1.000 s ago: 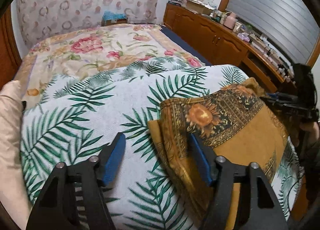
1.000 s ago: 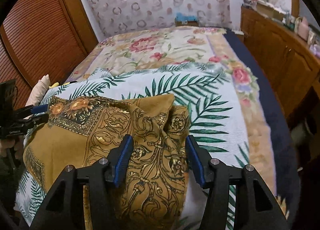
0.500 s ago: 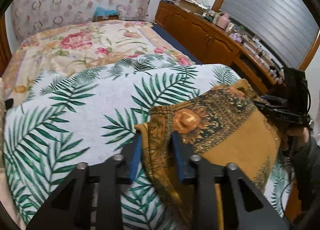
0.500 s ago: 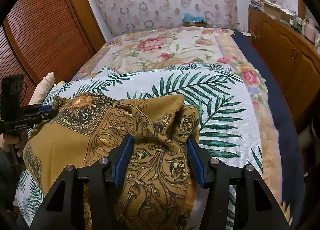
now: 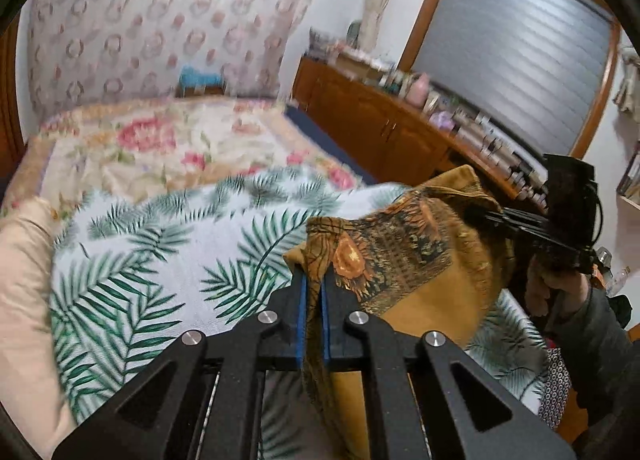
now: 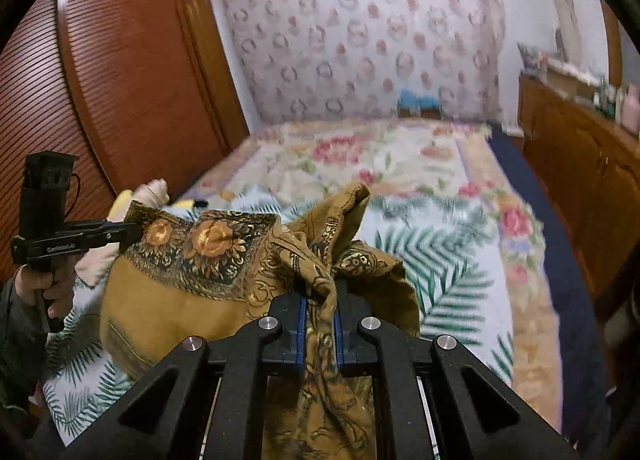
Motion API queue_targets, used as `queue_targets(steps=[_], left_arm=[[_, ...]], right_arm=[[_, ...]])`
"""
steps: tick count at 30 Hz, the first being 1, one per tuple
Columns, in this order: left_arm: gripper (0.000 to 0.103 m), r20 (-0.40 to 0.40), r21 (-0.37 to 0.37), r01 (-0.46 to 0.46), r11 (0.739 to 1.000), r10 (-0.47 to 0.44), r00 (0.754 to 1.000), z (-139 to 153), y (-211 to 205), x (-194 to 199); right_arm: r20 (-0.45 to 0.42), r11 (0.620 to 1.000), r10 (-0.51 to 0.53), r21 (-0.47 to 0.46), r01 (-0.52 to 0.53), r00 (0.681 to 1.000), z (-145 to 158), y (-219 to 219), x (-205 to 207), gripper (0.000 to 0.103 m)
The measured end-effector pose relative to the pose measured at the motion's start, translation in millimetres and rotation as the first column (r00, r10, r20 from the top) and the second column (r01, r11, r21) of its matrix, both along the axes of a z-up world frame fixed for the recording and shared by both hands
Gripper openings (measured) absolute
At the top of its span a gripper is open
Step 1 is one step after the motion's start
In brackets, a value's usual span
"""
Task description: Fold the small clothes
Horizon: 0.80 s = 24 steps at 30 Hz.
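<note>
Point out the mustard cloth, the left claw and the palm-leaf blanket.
cloth (image 5: 432, 292), left wrist view, plain mustard panel
left claw (image 5: 314, 288), left wrist view, between the fingertips
blanket (image 5: 168, 256), left wrist view, bare leaf print

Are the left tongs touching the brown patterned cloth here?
Touching. The left wrist view shows the left tongs shut on the brown patterned cloth, its edge pinched between the blue pads.

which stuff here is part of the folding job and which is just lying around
In the job:
- mustard patterned cloth
- left gripper, shut on it
- right gripper, shut on it

Just lying about:
- palm-leaf bedspread
- cream pillow
- wooden cabinet
</note>
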<state>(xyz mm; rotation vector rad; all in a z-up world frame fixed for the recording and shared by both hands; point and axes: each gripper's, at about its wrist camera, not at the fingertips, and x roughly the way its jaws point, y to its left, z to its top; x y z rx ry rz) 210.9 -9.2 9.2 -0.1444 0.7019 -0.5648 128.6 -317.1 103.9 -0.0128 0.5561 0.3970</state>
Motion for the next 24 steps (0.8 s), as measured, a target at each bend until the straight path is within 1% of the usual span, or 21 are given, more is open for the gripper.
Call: queue_targets(steps=[4,7,10,12,15,17,20,21,23,24], left_arm=[[0.006,0.062,0.027,-0.010,1.000,0.009,0.998,15,9,-18],[0.006,0.099,0.019,-0.048,0.999,0.046,0.994,25,26,-29],[0.006,0.141,0.001,-0.100,0.995,0.099,0.985,36,48,-41],[0.006,0.163,0.006,-0.139,0.990,0.137,0.977,44,66,-50],[0.006,0.194,0.014,-0.198,0.980,0.192,0.962,49,90,-62],[0.006,0.212,0.018,-0.248,0.969,0.238,0.948,52,109,-71],[0.006,0.232,0.013,-0.327,0.945,0.315,0.920,53,141,-82],[0.006,0.232,0.007,-0.343,0.939,0.332,0.914,51,148,-84],[0.006,0.228,-0.007,-0.397,0.918,0.388,0.893,46,173,-89],[0.006,0.225,-0.010,-0.413,0.911,0.405,0.886,43,179,-90]], right_arm=[[0.078,0.999,0.048,-0.022,-0.046,0.996,21,18,-17,0.010],[0.114,0.996,0.080,-0.043,-0.075,0.990,34,32,-23,0.010],[0.147,0.991,0.124,-0.064,-0.116,0.981,44,48,-28,0.010],[0.169,0.985,0.163,-0.080,-0.151,0.972,52,64,-26,0.010],[0.187,0.970,0.227,-0.129,-0.205,0.956,56,91,-6,0.010],[0.187,0.958,0.271,-0.151,-0.245,0.944,61,112,8,0.010],[0.192,0.932,0.341,-0.192,-0.306,0.920,70,150,35,0.010],[0.191,0.926,0.358,-0.200,-0.321,0.914,72,157,46,0.010],[0.186,0.905,0.403,-0.224,-0.361,0.896,78,181,61,0.010],[0.181,0.895,0.424,-0.233,-0.380,0.887,81,191,73,0.010]])
